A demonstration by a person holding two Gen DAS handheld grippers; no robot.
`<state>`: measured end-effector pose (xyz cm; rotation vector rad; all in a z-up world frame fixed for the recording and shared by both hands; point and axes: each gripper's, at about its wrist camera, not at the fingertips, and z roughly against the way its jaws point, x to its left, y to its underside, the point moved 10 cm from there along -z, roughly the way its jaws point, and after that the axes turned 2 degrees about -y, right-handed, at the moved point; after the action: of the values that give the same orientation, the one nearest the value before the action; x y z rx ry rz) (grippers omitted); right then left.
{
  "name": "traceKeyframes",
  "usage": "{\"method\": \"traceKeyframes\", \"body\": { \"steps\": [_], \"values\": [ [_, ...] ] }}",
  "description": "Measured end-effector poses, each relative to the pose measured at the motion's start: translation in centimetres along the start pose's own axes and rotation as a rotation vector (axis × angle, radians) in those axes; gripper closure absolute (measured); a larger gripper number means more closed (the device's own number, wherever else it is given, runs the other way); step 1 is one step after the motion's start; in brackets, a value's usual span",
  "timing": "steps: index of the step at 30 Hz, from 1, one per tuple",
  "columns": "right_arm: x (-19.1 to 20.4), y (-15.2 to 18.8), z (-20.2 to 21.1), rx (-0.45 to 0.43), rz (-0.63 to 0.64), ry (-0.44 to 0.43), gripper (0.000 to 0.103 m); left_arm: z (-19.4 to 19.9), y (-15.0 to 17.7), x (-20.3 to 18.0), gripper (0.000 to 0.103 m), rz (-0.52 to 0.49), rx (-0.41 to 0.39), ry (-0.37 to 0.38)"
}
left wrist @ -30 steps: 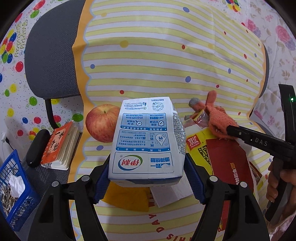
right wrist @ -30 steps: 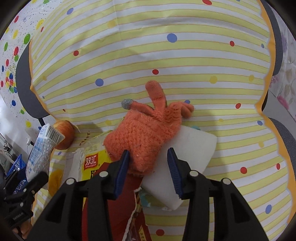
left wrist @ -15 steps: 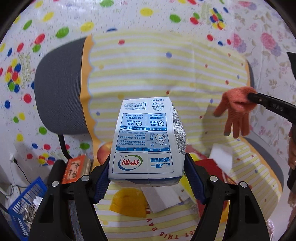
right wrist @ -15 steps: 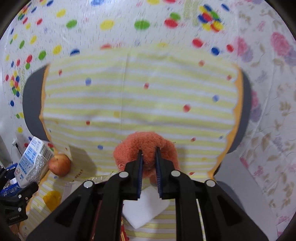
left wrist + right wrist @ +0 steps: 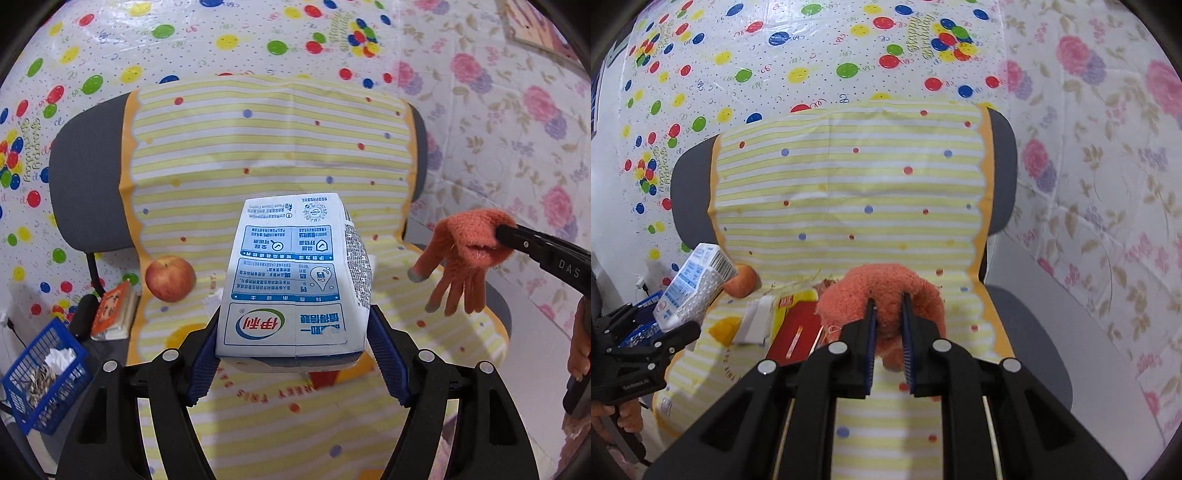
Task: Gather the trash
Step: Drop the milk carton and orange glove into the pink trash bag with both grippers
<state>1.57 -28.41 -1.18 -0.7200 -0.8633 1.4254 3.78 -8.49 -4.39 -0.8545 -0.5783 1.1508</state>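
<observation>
Milk carton (image 5: 295, 280) clamped, glove (image 5: 886, 291) pinched

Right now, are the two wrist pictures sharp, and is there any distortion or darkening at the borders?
Left wrist view: sharp, the milk carton print is readable though upside down; straight edges bow from fisheye, corners black. Right wrist view: the orange glove in the right claw is sharp, the floral sheet at right looks soft; same curved edges and dark corners.

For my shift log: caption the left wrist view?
Left gripper holds milk carton; right gripper dangles orange glove.
</observation>
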Motion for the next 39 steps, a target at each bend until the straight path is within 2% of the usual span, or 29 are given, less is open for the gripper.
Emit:
{"method": "traceKeyframes", "body": {
  "steps": [9, 15, 25, 34, 39],
  "values": [
    [-0.6, 3.9, 3.8, -0.009, -0.049, 0.021, 0.09, 1.9, 2.8, -3.8, 0.03, -0.056, -0.002, 0.051],
    [-2.3, 6.8, 6.6, -0.013, -0.115, 0.076, 0.09, 2.5, 5.2, -7.0, 0.03, -0.106, 0.039, 0.099],
    [-5.9, 11.2, 13.3, -0.005, -0.147, 0.237, 0.09, 4.0, 7.3, -15.0, 0.03, -0.178, 0.045, 0.296],
    [-10.5, 17.5, 19.1, 0.037, -0.232, 0.393, 0.09, 5.4, 10.9, -23.4, 0.03, -0.285, 0.08, 0.493],
    [-12.2, 20.7, 20.3, 0.074, -0.285, 0.429, 0.09, 4.3, 13.5, -28.0, 0.03, -0.318, 0.139, 0.58]
  ]
}}
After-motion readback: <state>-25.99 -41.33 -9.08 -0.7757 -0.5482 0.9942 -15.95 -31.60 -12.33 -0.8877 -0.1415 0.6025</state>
